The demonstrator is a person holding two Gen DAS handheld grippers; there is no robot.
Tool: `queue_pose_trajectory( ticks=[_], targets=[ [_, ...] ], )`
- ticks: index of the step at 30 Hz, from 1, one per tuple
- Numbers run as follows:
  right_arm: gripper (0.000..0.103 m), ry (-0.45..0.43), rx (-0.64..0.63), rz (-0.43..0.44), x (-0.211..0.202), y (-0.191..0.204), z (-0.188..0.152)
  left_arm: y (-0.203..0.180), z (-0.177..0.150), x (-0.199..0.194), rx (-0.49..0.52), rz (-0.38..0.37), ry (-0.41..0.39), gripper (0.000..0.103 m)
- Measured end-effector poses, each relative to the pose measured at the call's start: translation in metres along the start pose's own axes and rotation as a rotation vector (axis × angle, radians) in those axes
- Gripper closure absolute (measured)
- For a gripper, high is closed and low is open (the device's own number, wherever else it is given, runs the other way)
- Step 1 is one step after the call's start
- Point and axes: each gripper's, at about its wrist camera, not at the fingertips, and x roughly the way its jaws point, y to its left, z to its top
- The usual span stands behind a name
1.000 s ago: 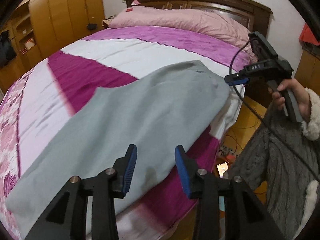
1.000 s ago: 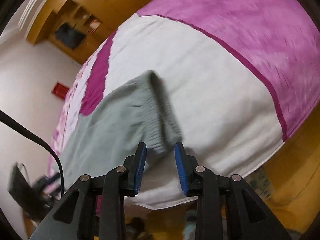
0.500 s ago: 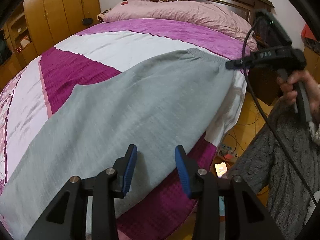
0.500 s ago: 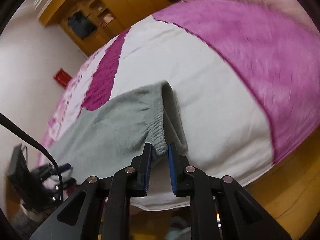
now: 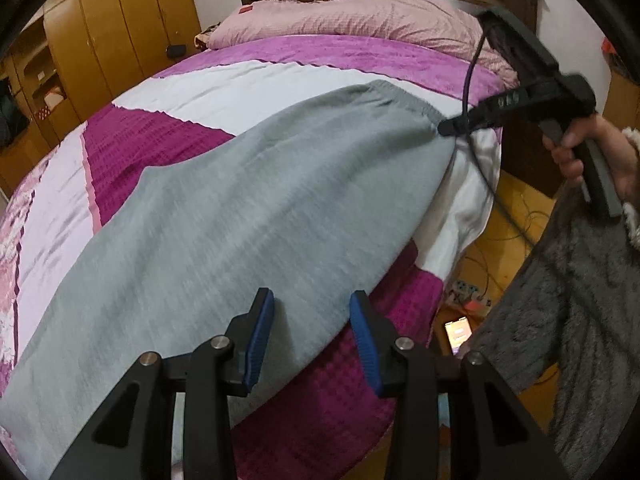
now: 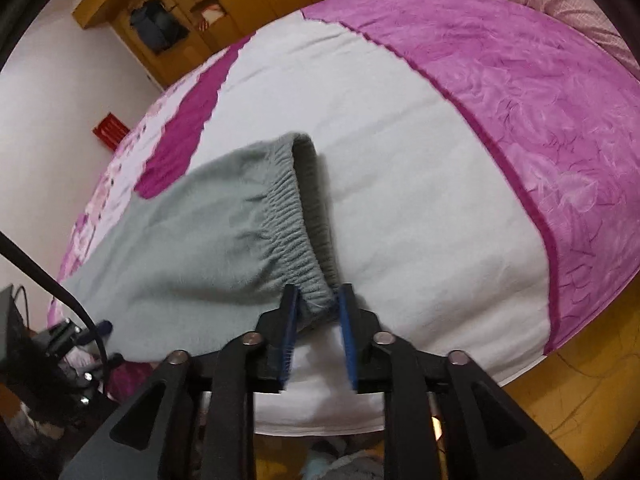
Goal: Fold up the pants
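Grey pants [image 5: 240,220] lie lengthwise on the bed, legs toward the lower left and the elastic waistband [image 6: 292,216] at the far end. My left gripper [image 5: 312,332] hovers open just above the pants' near edge, with nothing between its blue pads. My right gripper [image 6: 318,308] has the near corner of the waistband between its pads. Its jaws are opening, and the bunched fabric still fills the gap and touches both pads. In the left wrist view the right gripper [image 5: 444,128] meets that corner at the bed's right side, with a hand [image 5: 580,148] on its handle.
The bed's cover [image 5: 200,92] is white and magenta, with a pink pillow [image 5: 352,16] at the dark headboard. Wooden wardrobes [image 5: 120,20] stand beyond the bed. A grey fuzzy sleeve [image 5: 580,300] hangs at right. On the yellow floor lie a lit phone [image 5: 458,332], a power strip [image 5: 468,292] and cables.
My right gripper closed on the waistband corner, rolled, and its jaws have since widened a little around the fabric. My left gripper sank closer to the pants' near edge, still open.
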Motion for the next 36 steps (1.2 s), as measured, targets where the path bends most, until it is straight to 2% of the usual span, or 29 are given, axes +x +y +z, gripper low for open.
queue_pose_trajectory(
  ticks=[4,9,12,13,14,15,18,20,22,25,27,28,30,32,33,34,36],
  targets=[
    [0.062,-0.007,0.052,0.03,-0.005,-0.011,-0.009,-0.002,-0.003,-0.001,0.015,0.01,-0.007,0.061],
    [0.061,0.015,0.125,0.148,0.004,-0.018,-0.008,-0.002,-0.005,0.001,0.005,0.007,-0.016,0.057],
    [0.058,0.03,0.151,0.17,0.017,-0.018,-0.004,-0.004,-0.006,0.001,0.009,0.009,-0.02,0.055],
    [0.06,0.029,0.156,0.184,0.017,-0.018,-0.001,-0.004,-0.006,0.002,0.01,0.012,-0.02,0.055],
    [0.067,0.027,0.156,0.188,0.017,-0.018,-0.001,-0.004,-0.006,0.001,0.009,0.012,-0.022,0.055],
    [0.084,0.025,0.155,0.184,0.017,-0.018,-0.001,-0.005,-0.006,0.0,0.004,0.009,-0.024,0.055],
    [0.089,-0.009,0.167,0.212,0.009,-0.021,0.001,-0.001,-0.005,-0.005,-0.021,-0.016,-0.026,0.055],
    [0.09,-0.066,0.163,0.24,-0.005,-0.023,0.005,0.004,-0.003,-0.011,-0.048,-0.037,-0.03,0.055],
    [0.09,-0.091,0.144,0.231,-0.012,-0.025,0.012,0.01,0.0,-0.02,-0.079,-0.064,-0.039,0.055],
    [0.09,-0.089,0.178,0.184,-0.009,-0.04,0.02,0.019,0.002,-0.028,-0.106,-0.07,-0.054,0.055],
    [0.089,-0.025,0.231,0.183,0.005,-0.05,0.018,0.026,0.002,-0.03,-0.126,-0.06,-0.056,0.055],
    [0.088,0.012,0.23,0.157,0.013,-0.05,0.015,0.029,0.001,-0.029,-0.138,-0.059,-0.053,0.055],
    [0.085,0.001,0.198,0.134,0.011,-0.045,0.016,0.037,-0.002,-0.031,-0.167,-0.056,-0.045,0.055],
    [0.074,-0.049,0.108,-0.002,-0.004,-0.028,0.015,0.046,-0.006,-0.037,-0.194,-0.053,-0.044,0.055],
    [0.065,-0.073,0.074,-0.054,-0.01,-0.022,0.014,0.051,-0.008,-0.04,-0.201,-0.051,-0.047,0.055],
    [0.058,-0.127,0.009,-0.146,-0.022,-0.005,0.013,0.057,-0.01,-0.046,-0.209,-0.043,-0.051,0.055],
    [0.058,-0.223,-0.109,-0.271,-0.04,0.025,0.01,0.074,-0.015,-0.057,-0.23,-0.017,-0.053,0.055]
  ],
)
